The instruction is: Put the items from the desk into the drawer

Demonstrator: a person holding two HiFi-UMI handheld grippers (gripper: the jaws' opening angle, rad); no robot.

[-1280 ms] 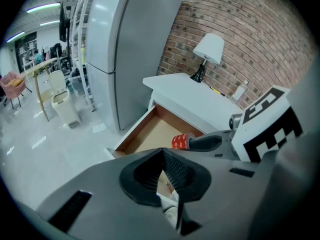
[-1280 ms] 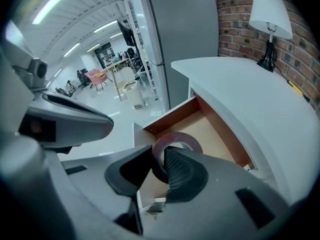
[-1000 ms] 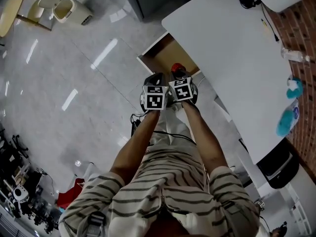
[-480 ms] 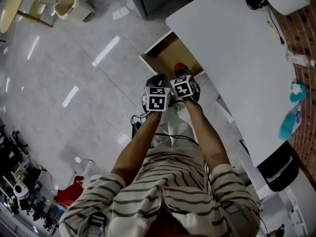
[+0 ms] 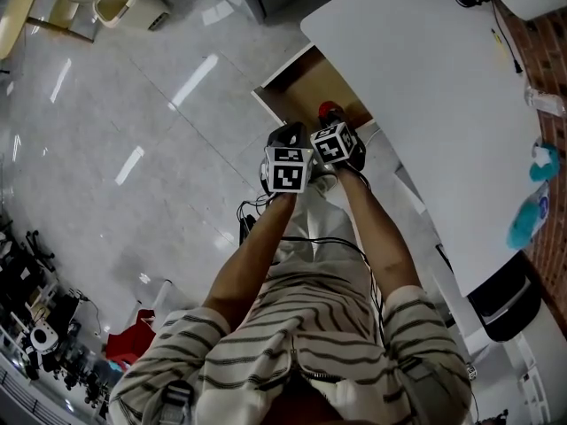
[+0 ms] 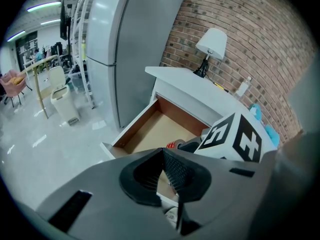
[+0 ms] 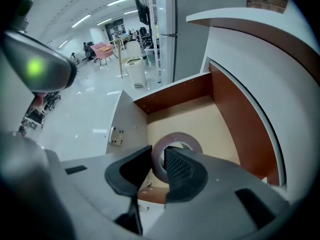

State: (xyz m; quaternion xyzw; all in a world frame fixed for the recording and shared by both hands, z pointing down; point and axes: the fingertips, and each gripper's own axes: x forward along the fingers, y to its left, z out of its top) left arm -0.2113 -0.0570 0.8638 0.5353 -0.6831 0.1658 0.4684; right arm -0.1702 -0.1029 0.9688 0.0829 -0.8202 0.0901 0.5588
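A: Head view. Both grippers stand side by side over the open drawer (image 5: 297, 82), which juts out from the white desk (image 5: 416, 78). Against the frame 1 s back, both have come down toward the opening. The right gripper (image 5: 335, 124) carries the red tape roll (image 5: 330, 111) at the drawer's near side edge.
B: Noted. Left gripper (image 5: 286, 135)?
A: Nothing seen in it from here. Along the desk's far edge, 2 blue-green items (image 5: 542, 160) and a clear bottle (image 5: 545, 103) are not yet stowed, so more trips look likely.
B: Left gripper view?
A: Jaws closed tip to tip, nothing between them. Beyond them is the drawer's bare wooden floor, with the roll and the right gripper at its near side. A lamp (image 6: 210, 43) stands at the desk's far corner.
B: Right gripper view?
A: Jaws clamped on the roll's wall, 1 pad outside the ring and 1 inside the hole. The roll hangs over the drawer floor just inside the near side edge. I cannot tell whether it touches the floor yet.
B: Meaning for the task?
A: Judgement: the descent brings this item to the release stage. The next move calls for a little more lowering, then opening the jaws clear of the side wall. The roll may trundle once freed
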